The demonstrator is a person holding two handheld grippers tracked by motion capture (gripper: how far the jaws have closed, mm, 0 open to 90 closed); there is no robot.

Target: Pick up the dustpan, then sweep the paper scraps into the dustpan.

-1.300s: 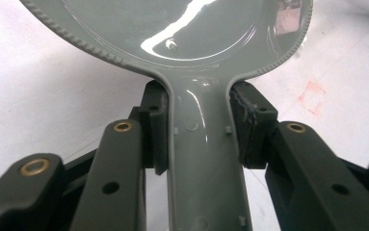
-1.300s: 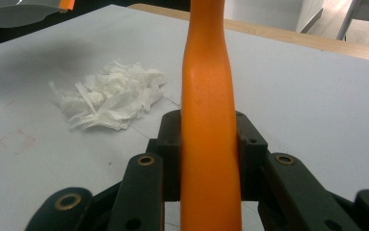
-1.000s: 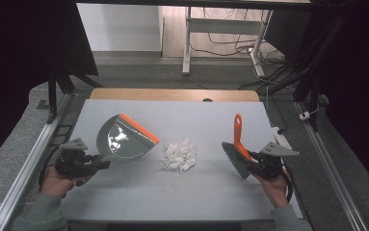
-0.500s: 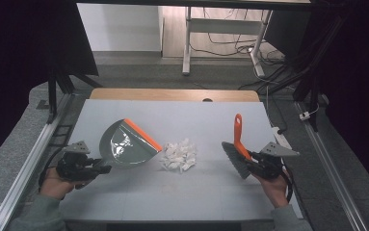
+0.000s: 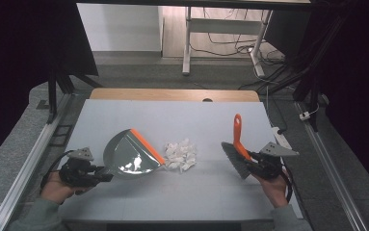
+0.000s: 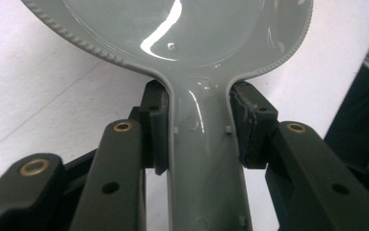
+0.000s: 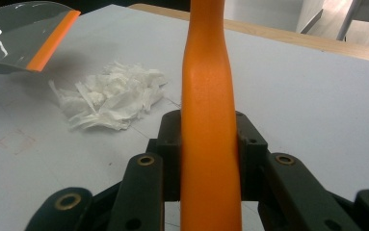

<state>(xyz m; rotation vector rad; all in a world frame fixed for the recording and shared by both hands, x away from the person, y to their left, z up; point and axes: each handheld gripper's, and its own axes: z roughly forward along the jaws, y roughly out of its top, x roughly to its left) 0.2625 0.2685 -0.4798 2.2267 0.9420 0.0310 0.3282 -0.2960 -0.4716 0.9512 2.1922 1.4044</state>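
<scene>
High view: grey table [image 5: 124,115], dark room; left gripper [image 5: 106,175] clamps dustpan [image 5: 129,156], right gripper [image 5: 249,162] clamps brush [image 5: 237,151].

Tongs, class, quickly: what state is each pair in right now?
Left tongs: closed on the grey dustpan's handle.
Right tongs: closed on the brush's orange handle.

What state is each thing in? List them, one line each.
dustpan: held by its handle, orange lip beside the scraps, pan looks empty.
paper scraps: loose white pile on the table, not swept up.
brush: held by its orange handle, apart from the pile.
left gripper: shut on the dustpan handle.
right gripper: shut on the brush handle.
table: bare grey top around the pile.
</scene>
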